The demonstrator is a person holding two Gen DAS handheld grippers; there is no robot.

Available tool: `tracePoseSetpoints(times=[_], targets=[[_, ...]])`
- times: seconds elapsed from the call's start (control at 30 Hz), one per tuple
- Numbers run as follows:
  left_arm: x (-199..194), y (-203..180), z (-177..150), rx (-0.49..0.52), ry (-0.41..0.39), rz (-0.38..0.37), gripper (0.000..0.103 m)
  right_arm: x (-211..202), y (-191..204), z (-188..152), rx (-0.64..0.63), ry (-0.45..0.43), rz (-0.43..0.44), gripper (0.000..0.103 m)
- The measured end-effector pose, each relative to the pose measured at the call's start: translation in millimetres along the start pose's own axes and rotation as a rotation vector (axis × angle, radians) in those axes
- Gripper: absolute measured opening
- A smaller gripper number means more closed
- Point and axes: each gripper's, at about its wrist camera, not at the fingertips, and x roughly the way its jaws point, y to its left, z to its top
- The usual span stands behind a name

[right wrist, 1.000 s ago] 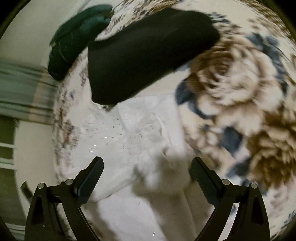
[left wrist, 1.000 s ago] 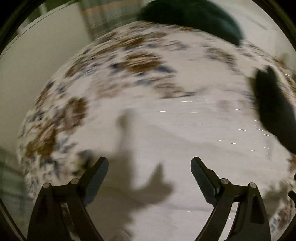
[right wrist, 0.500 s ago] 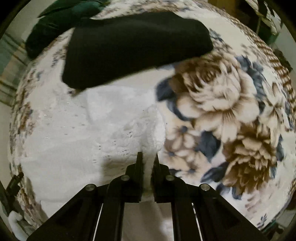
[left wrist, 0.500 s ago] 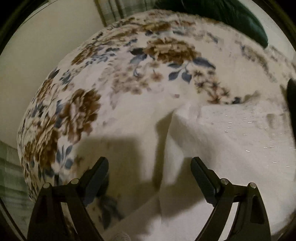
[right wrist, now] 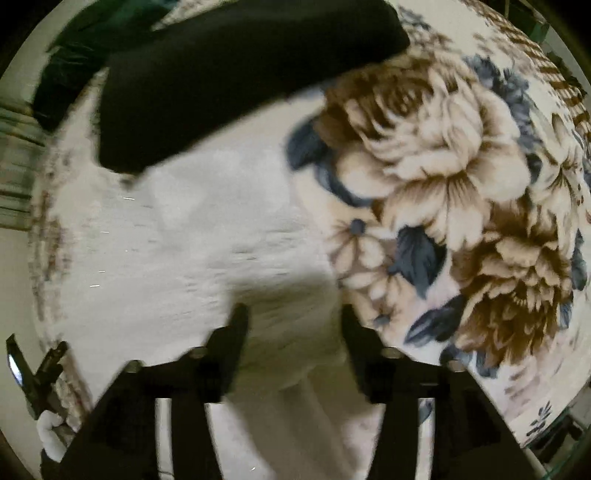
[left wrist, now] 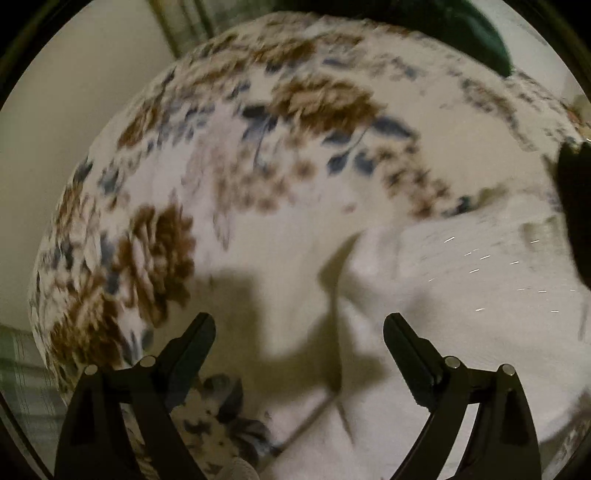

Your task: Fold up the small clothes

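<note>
Left hand-held gripper: released, jaws wide apart, nothing between them, poised low over the near edge of the white garment. Right hand-held gripper: also released, jaws parted on either side of a raised fold of the same white garment, apparently without pinching it; contact blurred. Garment spread flat on a floral blanket over a rounded surface, sparkly flecks across its face, one raised crease running away from the left jaws. Beyond it, touching or just overlapping its far edge, a folded black garment; farther still, a dark green item at the blanket's rim.

Likely hazards, judged from this layout: fleecy blanket pinched together with the thin garment edge, dragging both; only one layer caught at the crease, leaving a skewed fold; uneven lift between the two sides, twisting the cloth; far edge swept into the black garment, disturbing that finished fold. Motion blur in both views suggestive of speed, hence a misjudged closing point.
</note>
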Motion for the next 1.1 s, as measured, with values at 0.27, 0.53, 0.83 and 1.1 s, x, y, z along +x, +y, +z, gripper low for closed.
tracePoseSetpoints(times=[0.27,0.53,0.83,1.1], targets=[[16,-91,70,0.287,-0.040,-0.016,0.094,17,111,40,-0.238,-0.031,0.020,0.082],[112,-168,90,0.544,0.094,0.029,0.095,99,175,108,-0.481,0.016,-0.179,0.082],[58,-138,95,0.468,-0.029,-0.081,0.097,87,153,109,-0.426,-0.021,-0.185,0.082],[-56,-21,-14,0.159,-0.077,-0.252,0.098,-36,92,4,-0.277,-0.119,0.007,0.090]])
